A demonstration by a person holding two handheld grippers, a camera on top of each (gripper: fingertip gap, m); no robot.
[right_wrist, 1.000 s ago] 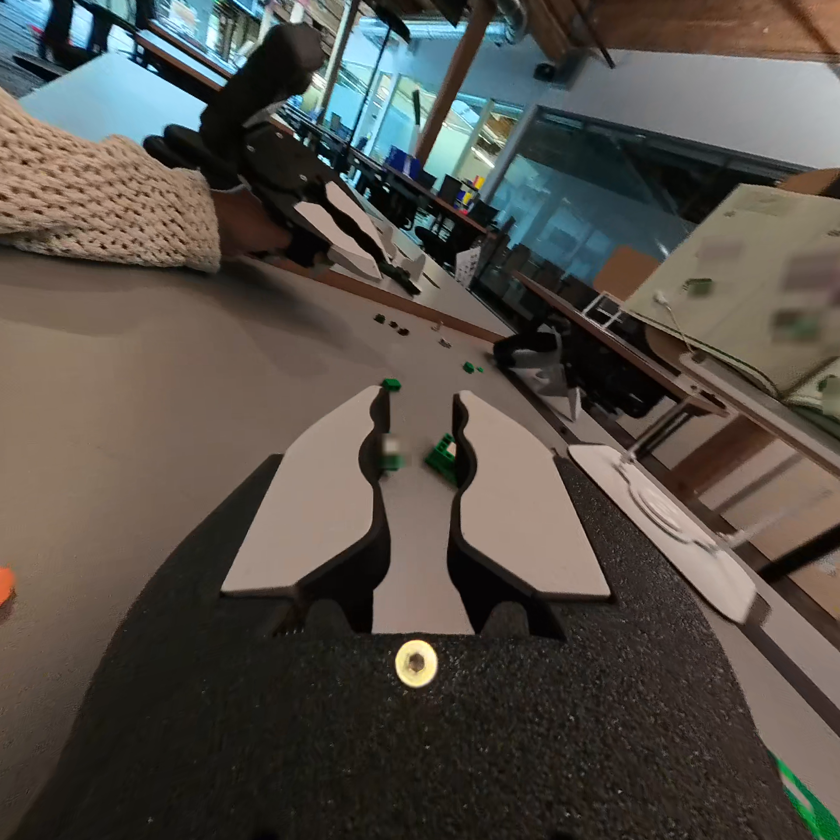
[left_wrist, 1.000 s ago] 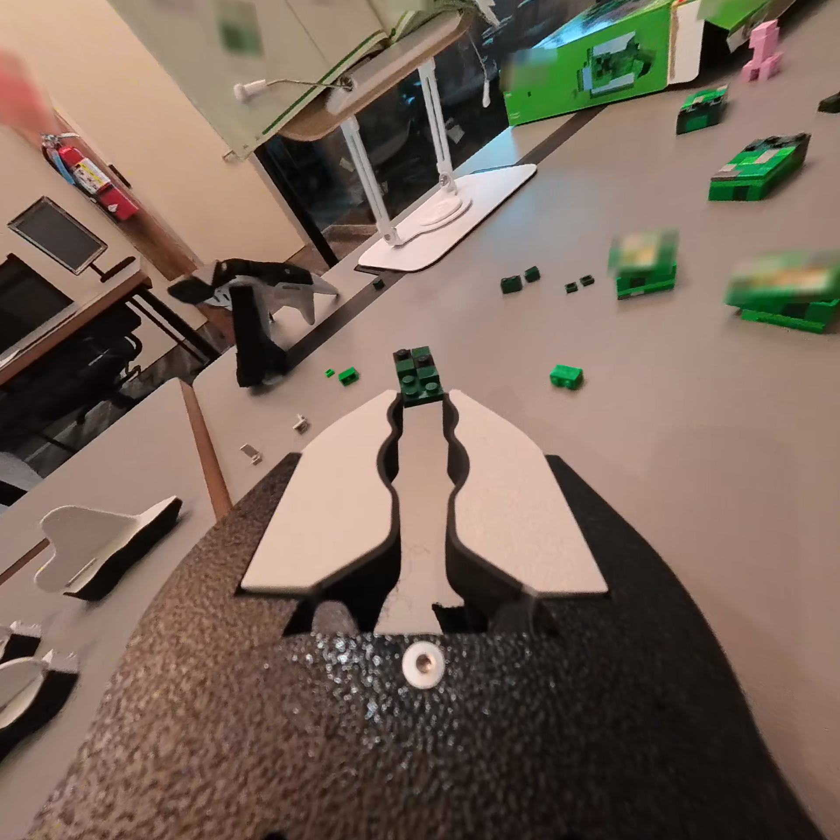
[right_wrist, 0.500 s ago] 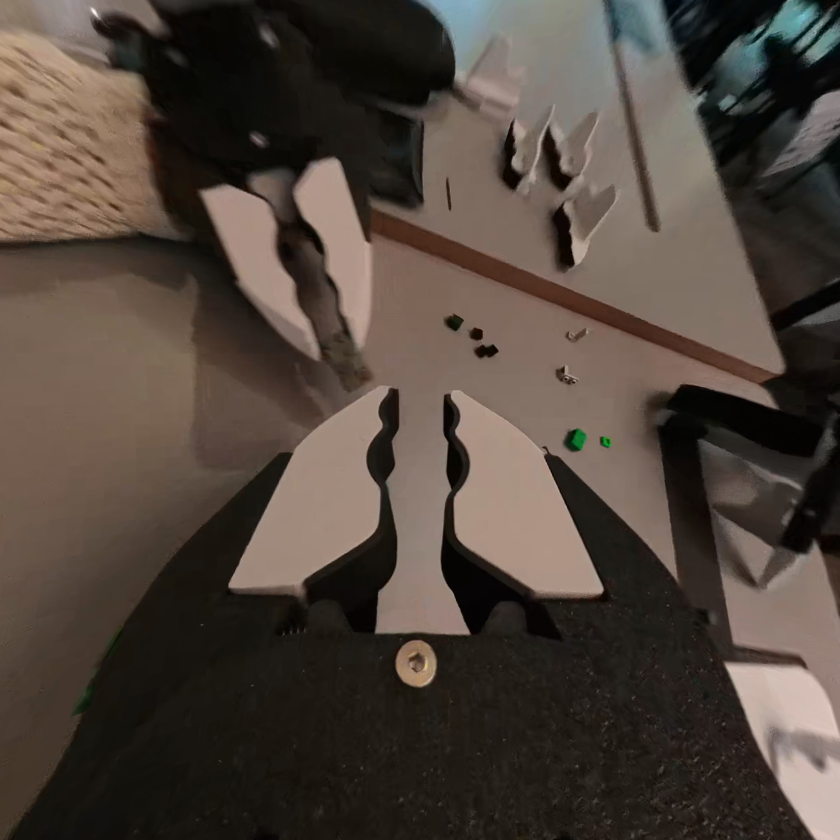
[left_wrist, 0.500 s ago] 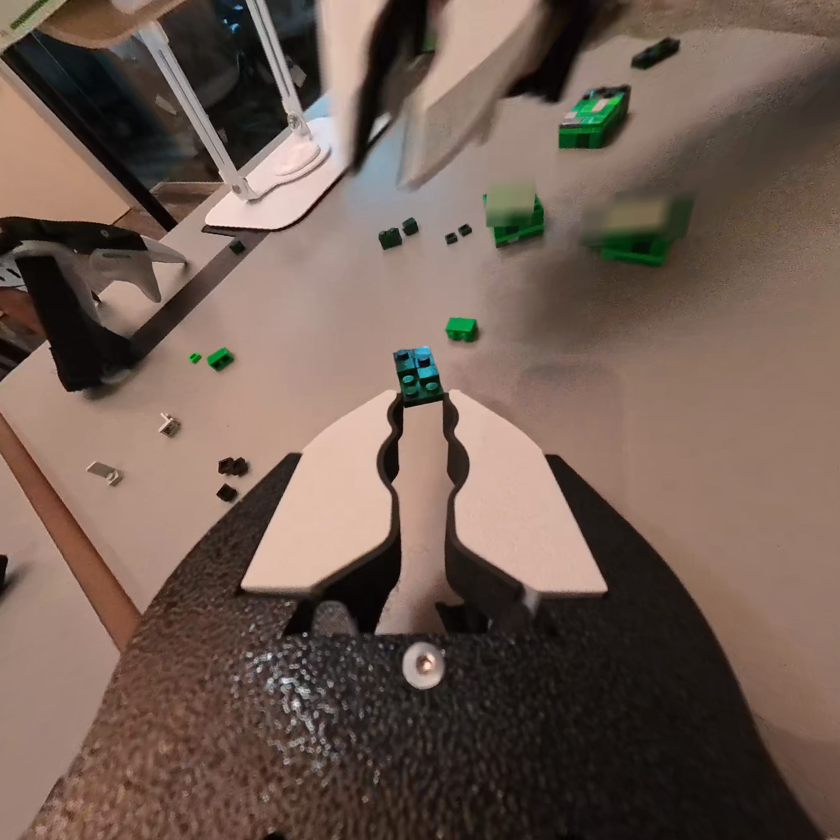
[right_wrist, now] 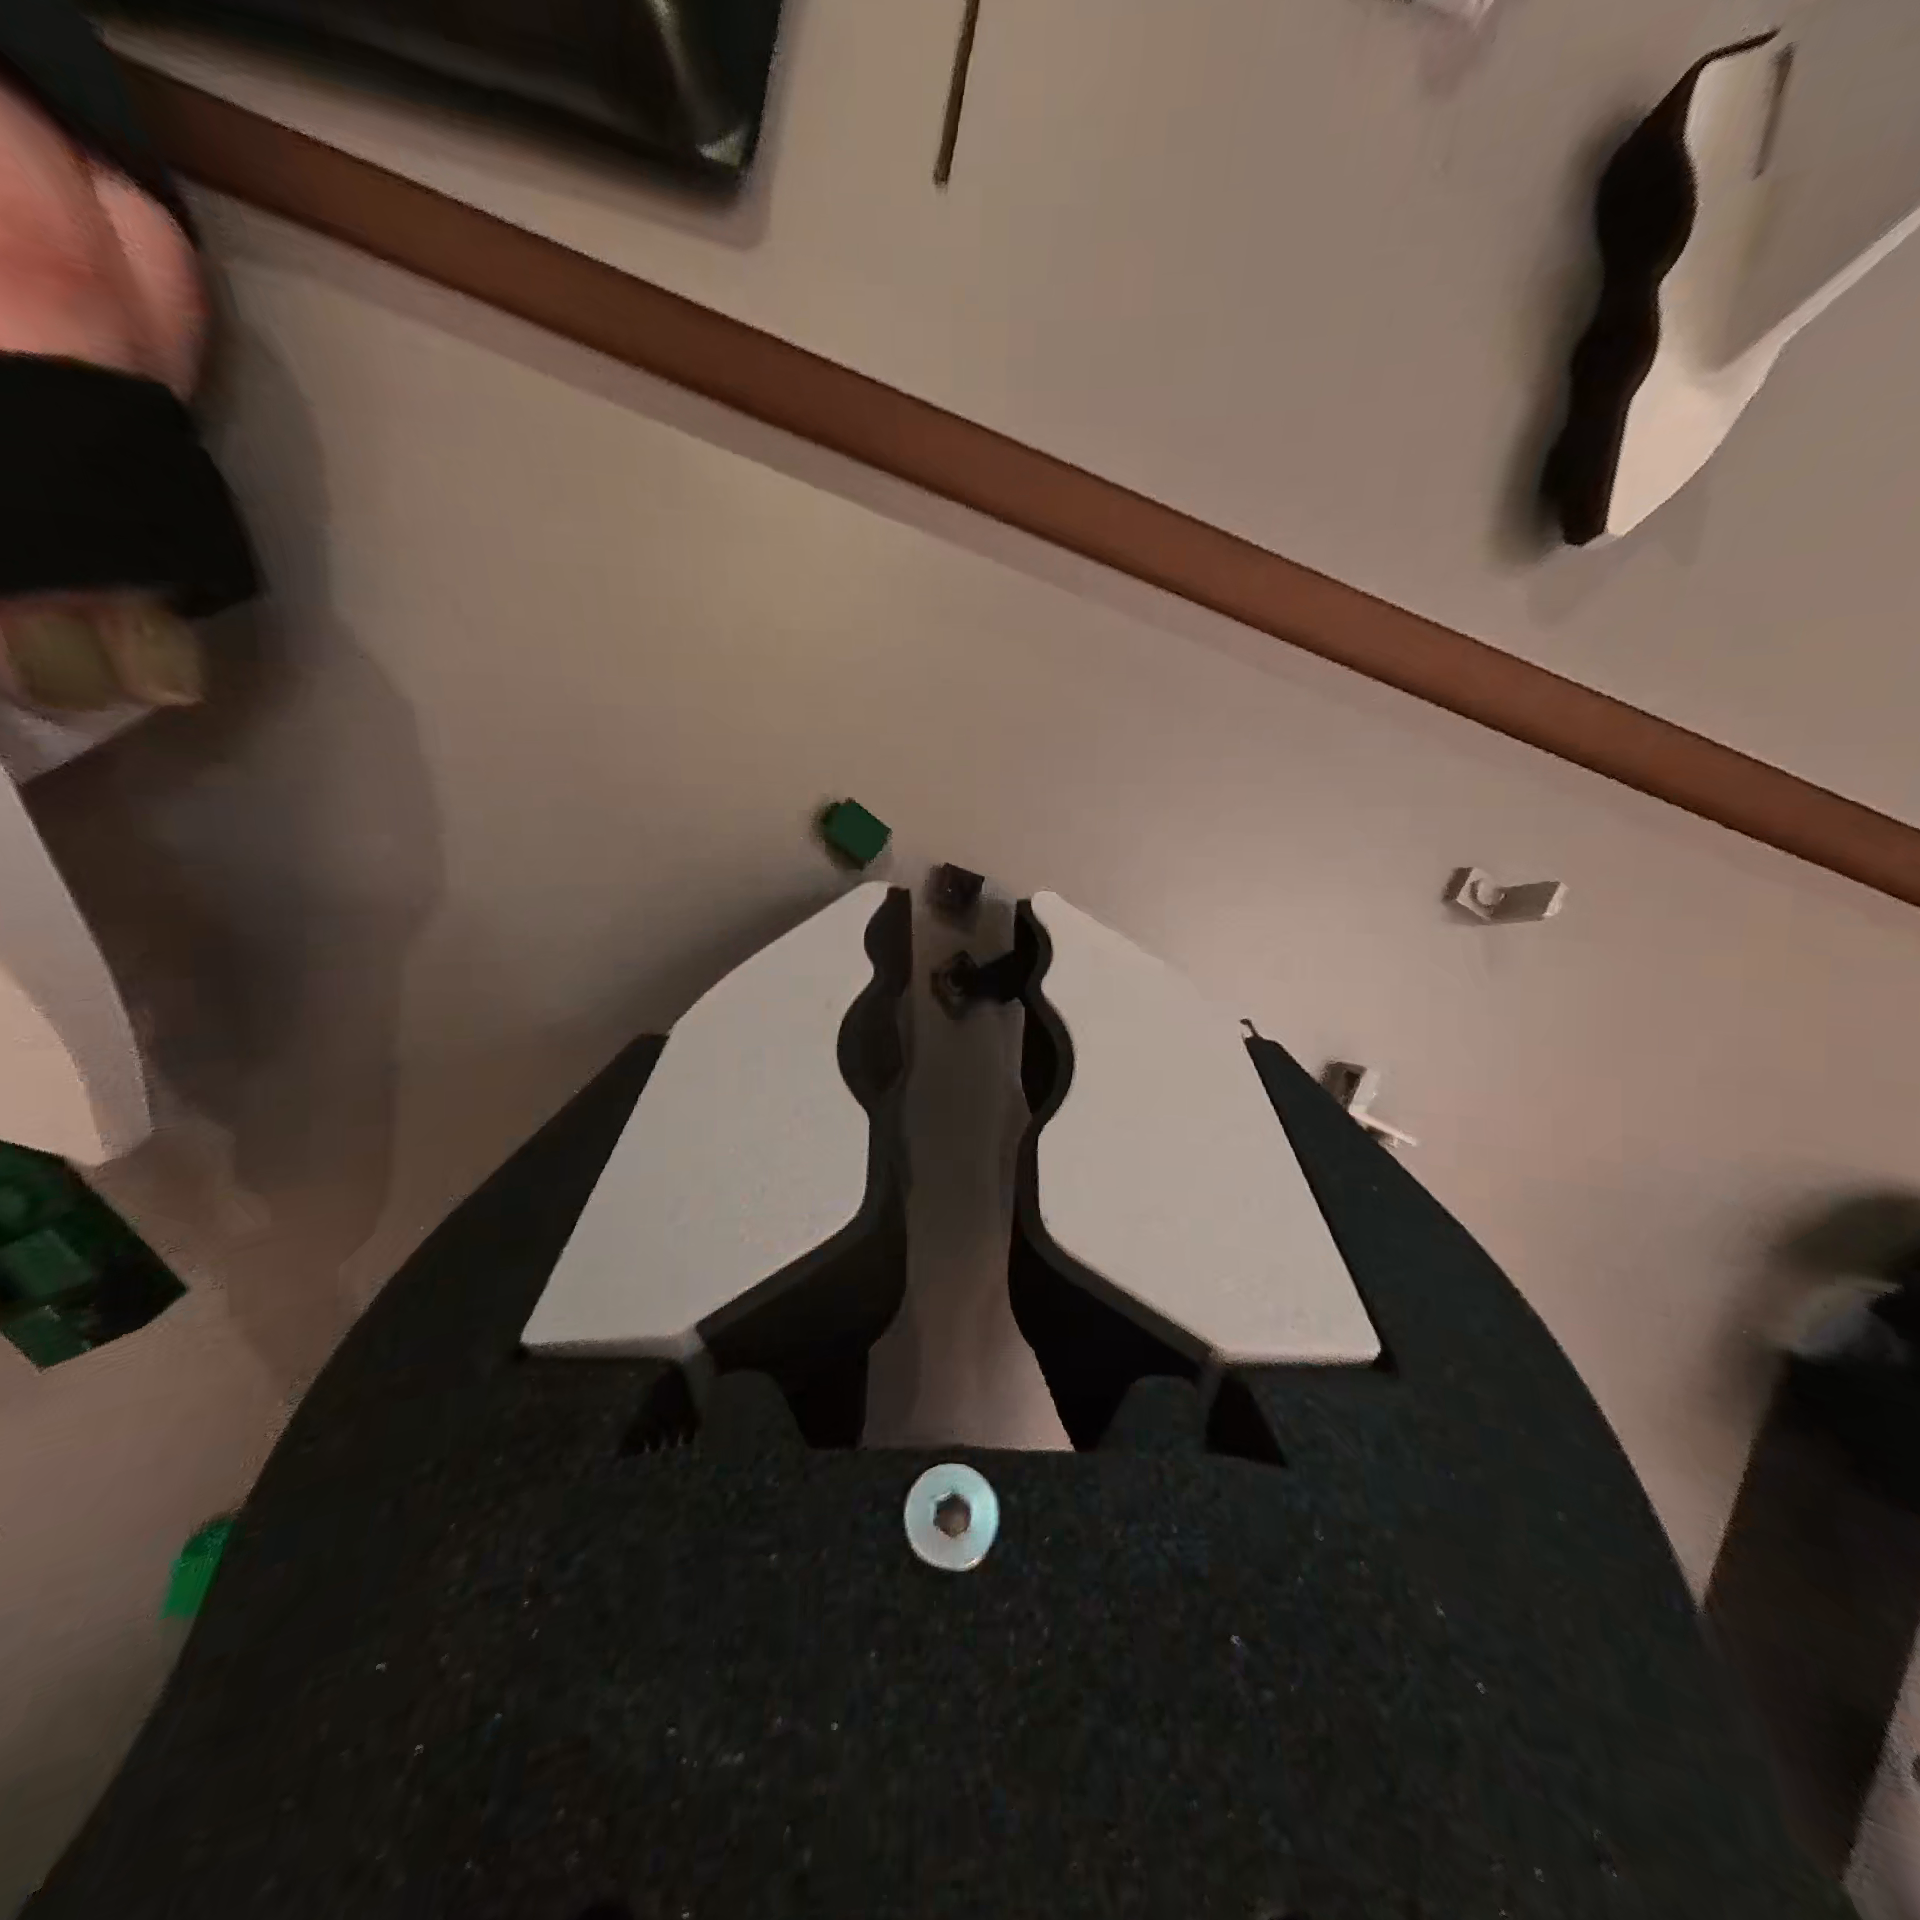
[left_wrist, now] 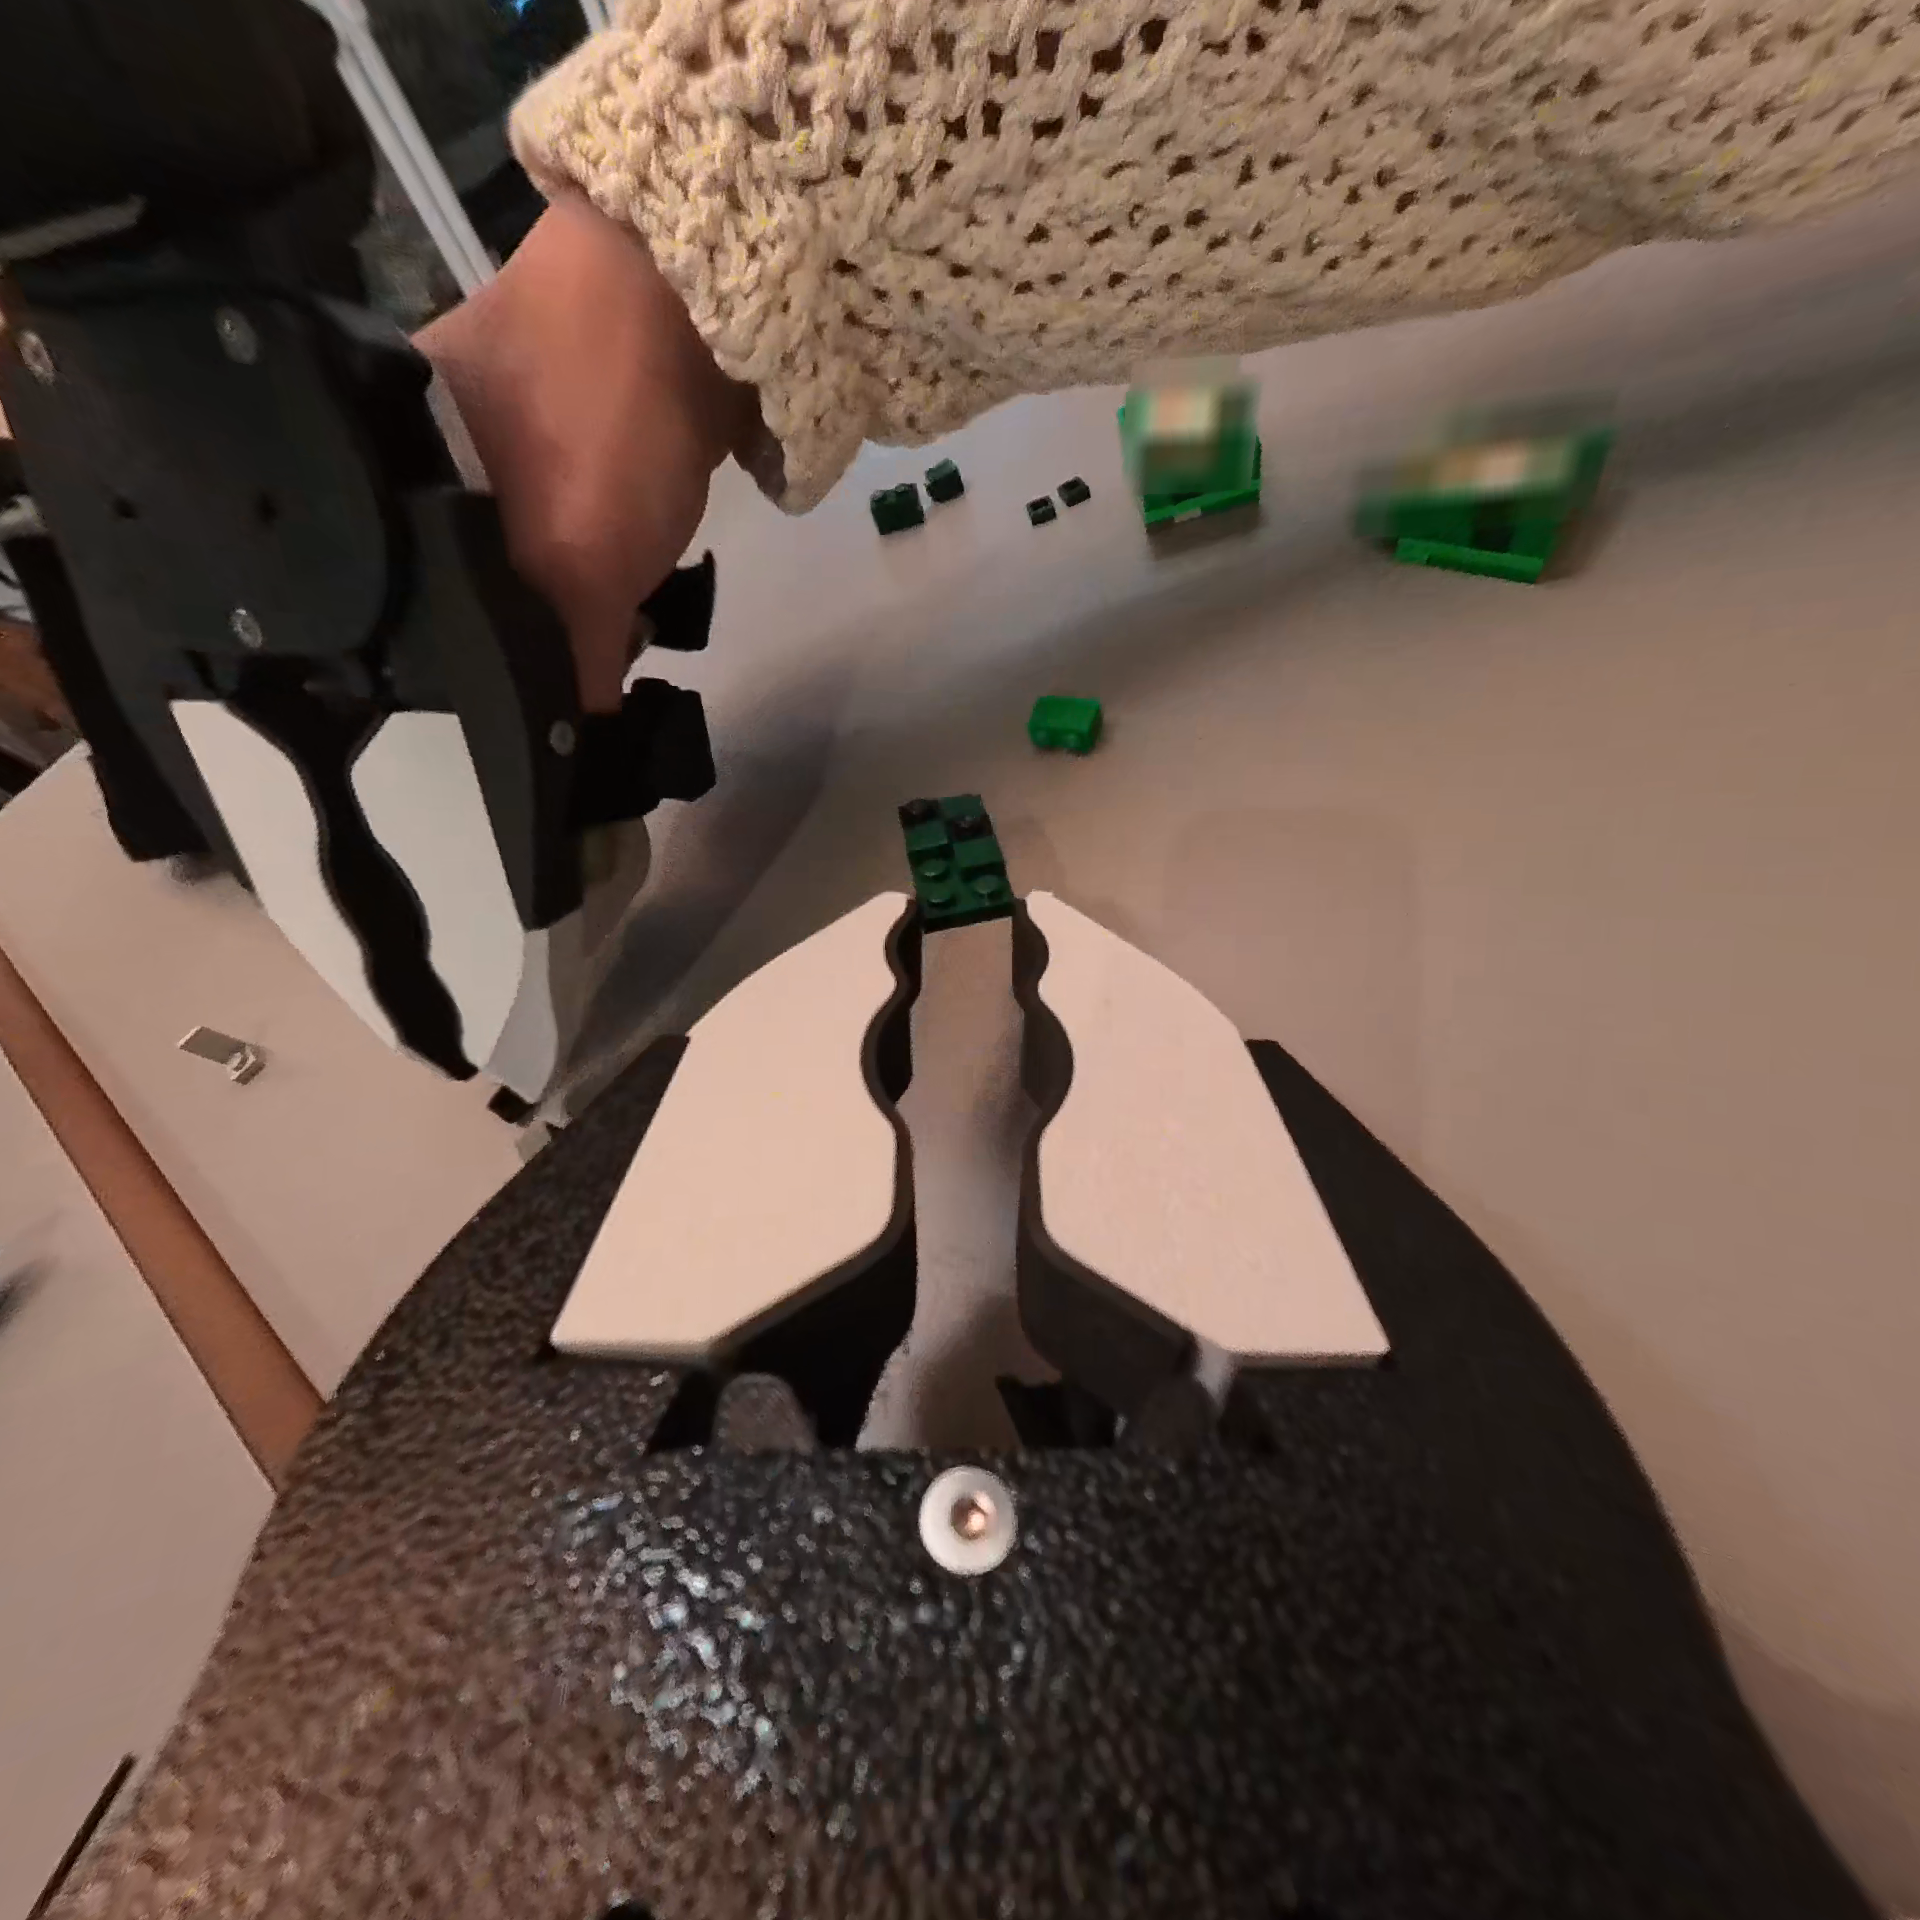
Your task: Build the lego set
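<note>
Left gripper clamped a dark green plate; right gripper narrow, empty, over tiny black pieces. Two sub-builds done, loose bricks left

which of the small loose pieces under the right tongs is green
The green cube, just beyond the left fingertip of the right tongs. The two small pieces by the gap are black, and the flat bracket farther right is grey.
</note>
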